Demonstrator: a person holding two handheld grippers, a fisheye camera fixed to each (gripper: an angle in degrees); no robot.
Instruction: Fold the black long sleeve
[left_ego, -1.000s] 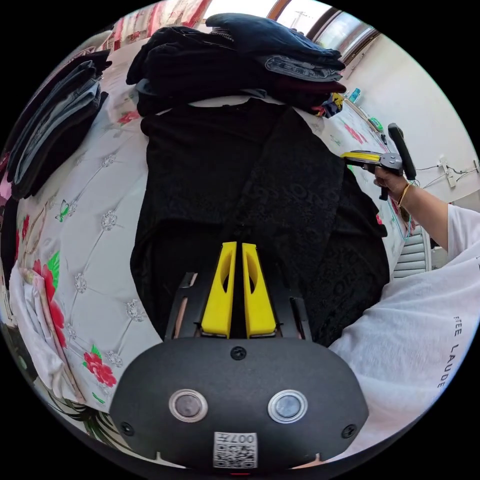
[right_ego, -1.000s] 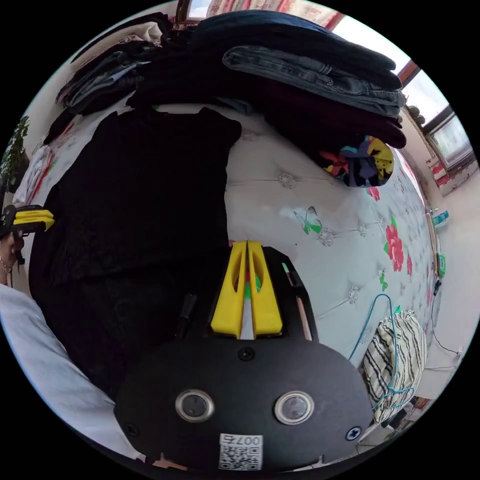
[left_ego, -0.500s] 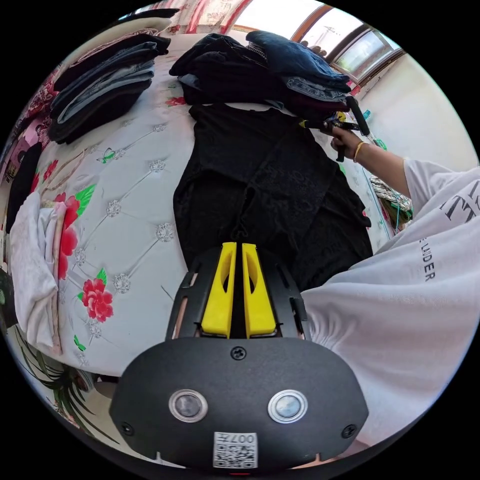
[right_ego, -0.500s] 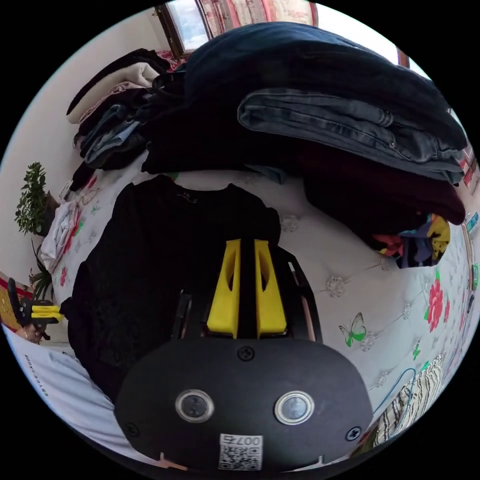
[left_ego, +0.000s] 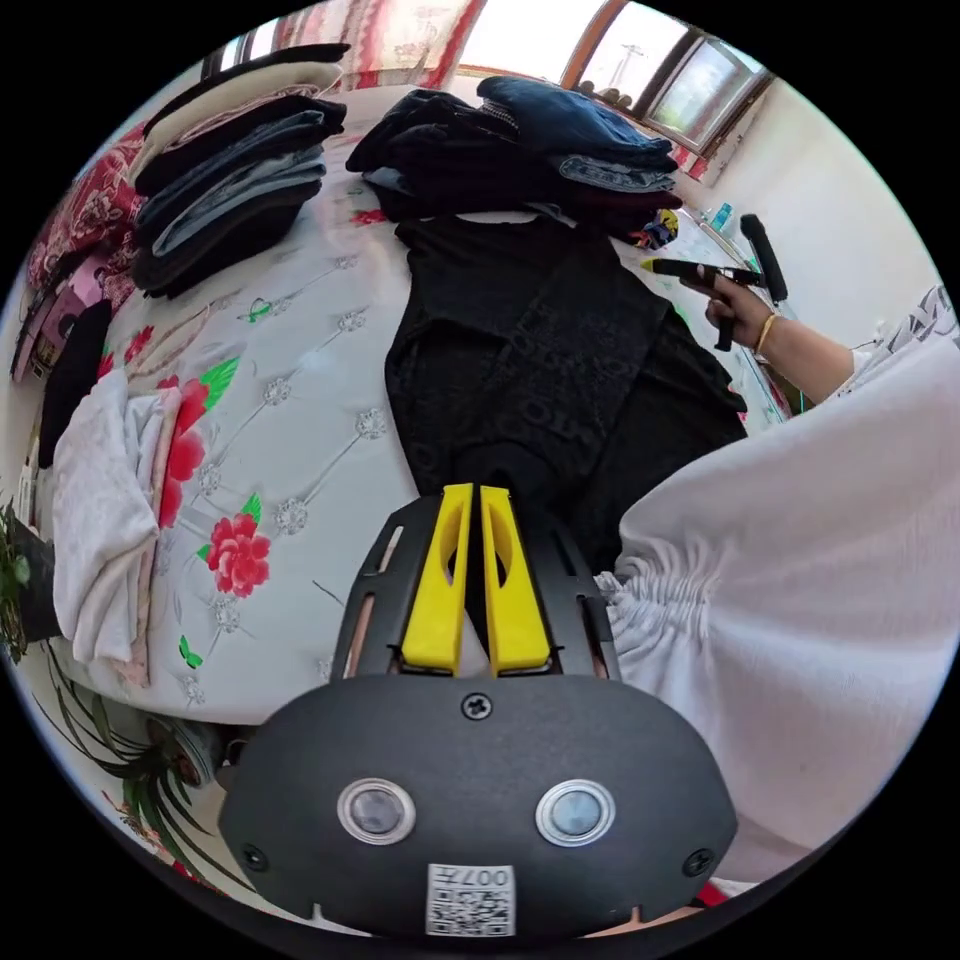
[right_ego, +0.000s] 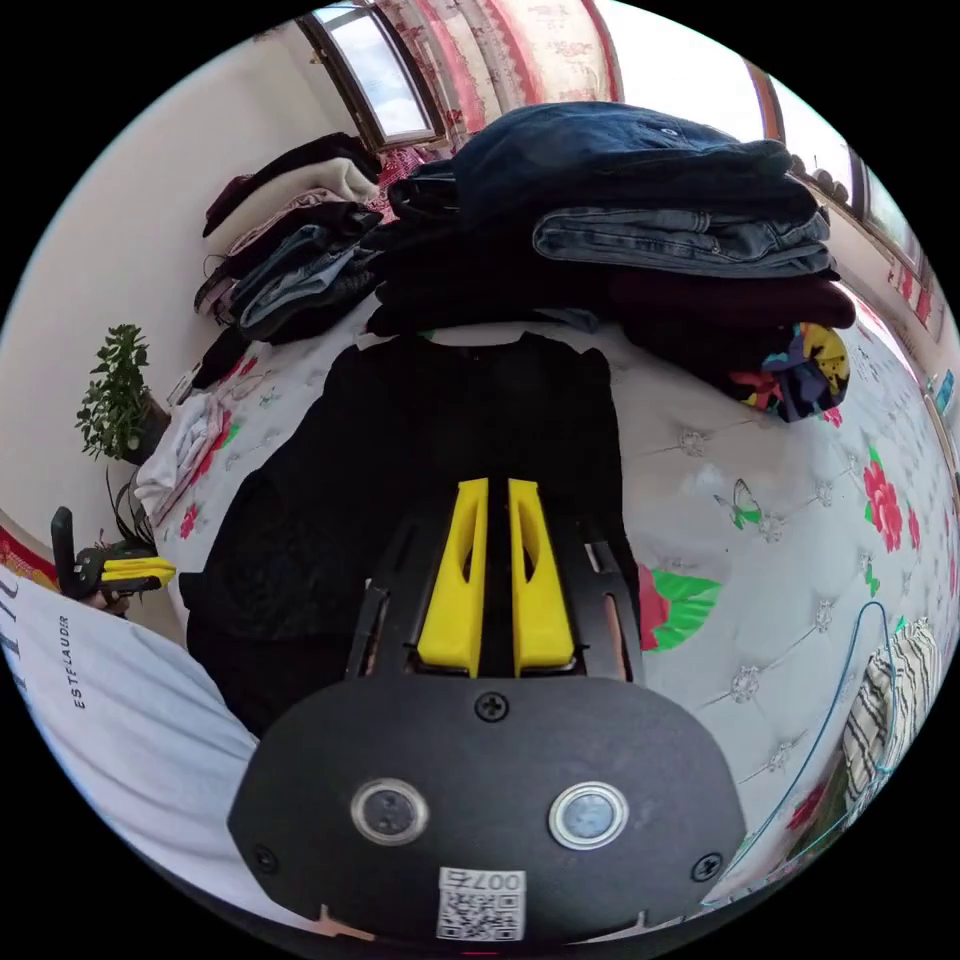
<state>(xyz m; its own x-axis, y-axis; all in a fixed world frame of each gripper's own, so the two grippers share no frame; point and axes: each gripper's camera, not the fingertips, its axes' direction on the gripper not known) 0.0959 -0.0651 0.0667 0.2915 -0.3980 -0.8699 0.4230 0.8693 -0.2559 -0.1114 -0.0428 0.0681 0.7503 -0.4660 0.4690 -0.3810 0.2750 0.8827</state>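
The black long sleeve (left_ego: 540, 340) lies flat on the white flowered bed cover (left_ego: 300, 400), collar toward the clothes piles. A patterned sleeve is folded slantwise across its body. My left gripper (left_ego: 476, 492) is shut over the hem at the near bed edge, and no cloth is lifted by it. The person's hand holds my right gripper (left_ego: 662, 267) in the air over the shirt's right side, jaws together. In the right gripper view the shirt (right_ego: 420, 450) spreads beyond my right gripper (right_ego: 498, 484). My left gripper (right_ego: 150, 572) shows at that view's left, beside the person's white top.
Folded dark clothes and jeans (left_ego: 540, 140) are stacked beyond the collar. A second stack (left_ego: 230, 180) stands farther left. White cloth (left_ego: 100, 500) lies at the left bed edge above a potted plant (right_ego: 115, 390). A striped cloth (right_ego: 885, 690) and a blue cord lie at the right.
Both hands have drawn back toward the near bed edge. The right gripper has left the collar by the piles and now hovers over the shirt's right side. The shirt lies as before.
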